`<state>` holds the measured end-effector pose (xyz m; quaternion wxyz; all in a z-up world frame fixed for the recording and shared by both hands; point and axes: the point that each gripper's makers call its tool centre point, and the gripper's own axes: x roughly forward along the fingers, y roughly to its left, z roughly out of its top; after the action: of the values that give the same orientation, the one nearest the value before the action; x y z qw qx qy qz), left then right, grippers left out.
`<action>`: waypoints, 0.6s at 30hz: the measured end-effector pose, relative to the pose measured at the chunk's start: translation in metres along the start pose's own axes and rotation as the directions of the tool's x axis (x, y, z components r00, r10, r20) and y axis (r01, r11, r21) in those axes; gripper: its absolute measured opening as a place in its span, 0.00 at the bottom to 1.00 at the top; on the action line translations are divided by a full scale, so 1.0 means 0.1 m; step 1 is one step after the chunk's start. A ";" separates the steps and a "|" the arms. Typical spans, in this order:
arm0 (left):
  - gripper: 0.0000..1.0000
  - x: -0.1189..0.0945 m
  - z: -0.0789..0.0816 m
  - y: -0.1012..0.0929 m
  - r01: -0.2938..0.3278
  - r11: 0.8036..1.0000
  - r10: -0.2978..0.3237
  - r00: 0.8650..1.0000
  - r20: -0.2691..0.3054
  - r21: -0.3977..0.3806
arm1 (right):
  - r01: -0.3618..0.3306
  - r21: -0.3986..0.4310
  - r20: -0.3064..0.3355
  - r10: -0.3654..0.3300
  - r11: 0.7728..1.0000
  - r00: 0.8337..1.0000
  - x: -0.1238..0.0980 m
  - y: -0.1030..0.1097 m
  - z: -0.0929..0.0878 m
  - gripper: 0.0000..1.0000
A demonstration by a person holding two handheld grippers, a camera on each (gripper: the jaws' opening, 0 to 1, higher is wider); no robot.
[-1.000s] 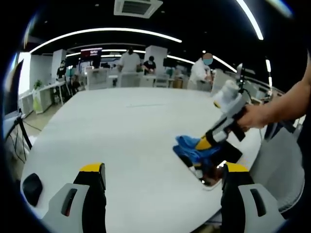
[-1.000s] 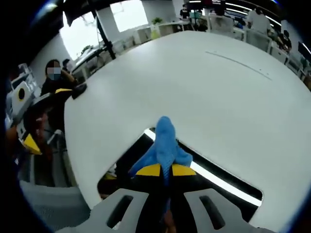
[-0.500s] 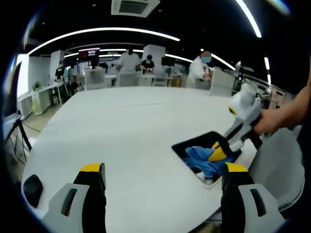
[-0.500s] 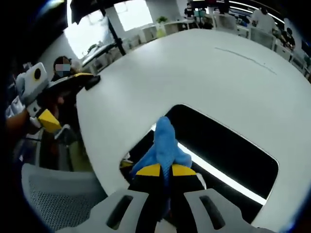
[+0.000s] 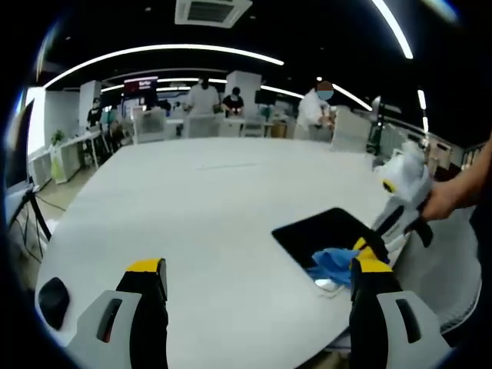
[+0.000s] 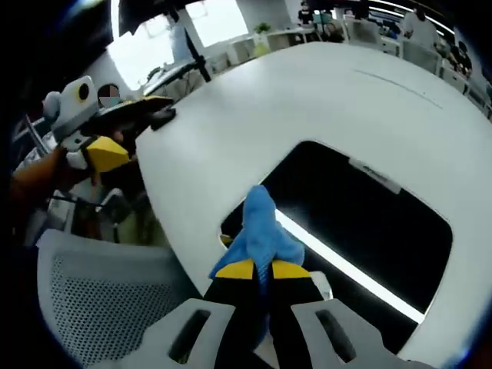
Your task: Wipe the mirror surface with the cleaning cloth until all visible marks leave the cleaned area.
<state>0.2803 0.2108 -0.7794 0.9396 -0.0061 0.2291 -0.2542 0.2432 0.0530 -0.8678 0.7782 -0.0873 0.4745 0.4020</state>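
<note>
The mirror lies flat near the edge of the white table, a dark rectangle. In the right gripper view the mirror reflects a bright ceiling light strip. The blue cleaning cloth is pinched in my right gripper, which is shut on it and presses it on the mirror's near corner. In the left gripper view the cloth sits at the mirror's near end under the right gripper, held by a hand. My left gripper hovers open over the table, holding nothing.
A small black object lies at the table's left edge. A grey mesh chair stands beside the table by the mirror. The left gripper is off the table's edge in the right gripper view. People stand at desks far behind.
The right gripper has dragged the cloth across the mirror toward its near end by the table edge, uncovering most of the dark surface. The left gripper has stayed still.
</note>
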 end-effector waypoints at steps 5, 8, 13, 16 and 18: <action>1.00 0.01 0.00 -0.04 0.004 1.000 -0.004 1.000 0.001 0.000 | -0.019 0.023 -0.017 0.020 1.000 1.000 -0.01 0.04 -0.03 0.00; 1.00 0.03 -0.01 -0.07 0.008 1.000 -0.008 1.000 -0.001 0.002 | -0.024 0.027 -0.016 0.024 0.999 1.000 -0.01 0.05 -0.04 0.00; 1.00 0.04 -0.03 -0.09 0.012 1.000 -0.012 1.000 -0.004 0.000 | -0.047 0.029 -0.037 0.048 0.999 0.998 -0.03 0.08 -0.09 0.00; 1.00 0.04 -0.03 -0.10 0.010 1.000 -0.010 1.000 -0.003 -0.003 | -0.045 0.012 -0.030 0.046 0.999 0.998 -0.03 0.08 -0.09 0.00; 1.00 0.05 -0.03 -0.09 0.008 1.000 -0.008 1.000 -0.002 -0.006 | -0.051 0.025 -0.031 0.052 0.998 0.998 -0.03 0.07 -0.09 0.00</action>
<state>0.2781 0.2009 -0.7830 0.9383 -0.0096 0.2309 -0.2572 0.2316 0.0514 -0.8682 0.7610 -0.0720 0.4937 0.4147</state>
